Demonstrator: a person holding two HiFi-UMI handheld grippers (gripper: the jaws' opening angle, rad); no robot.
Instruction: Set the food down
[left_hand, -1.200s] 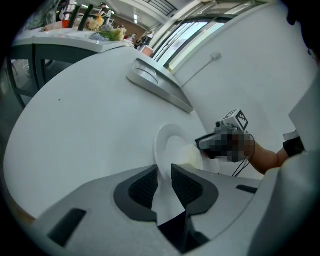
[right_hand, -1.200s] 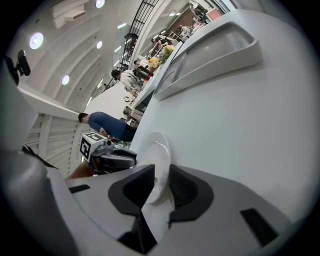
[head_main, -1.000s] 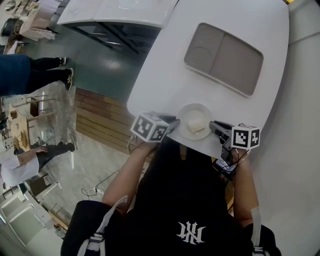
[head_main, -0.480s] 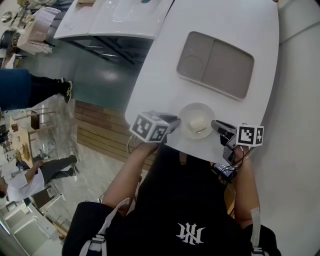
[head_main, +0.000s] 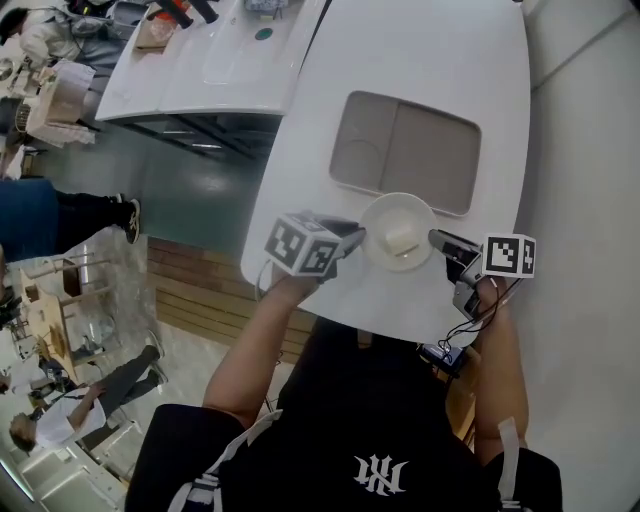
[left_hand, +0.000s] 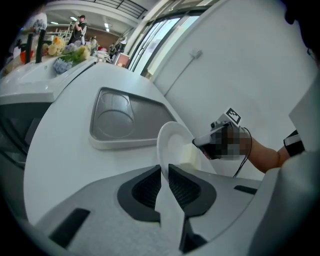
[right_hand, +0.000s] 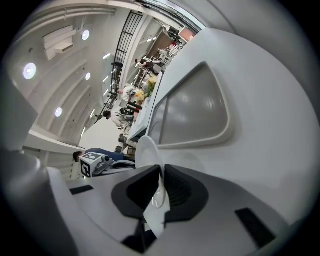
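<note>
Plate (head_main: 379, 224) w/ food (head_main: 402, 238), both jaws

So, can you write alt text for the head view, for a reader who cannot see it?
Seen from above, the left gripper and right gripper clamp opposite sides of a small white plate carrying a pale block of food. It is at the near edge of a grey tray on a white table.

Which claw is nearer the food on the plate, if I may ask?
Right: the right claw grips the plate rim beside the food; the left claw grips the opposite rim.
</note>
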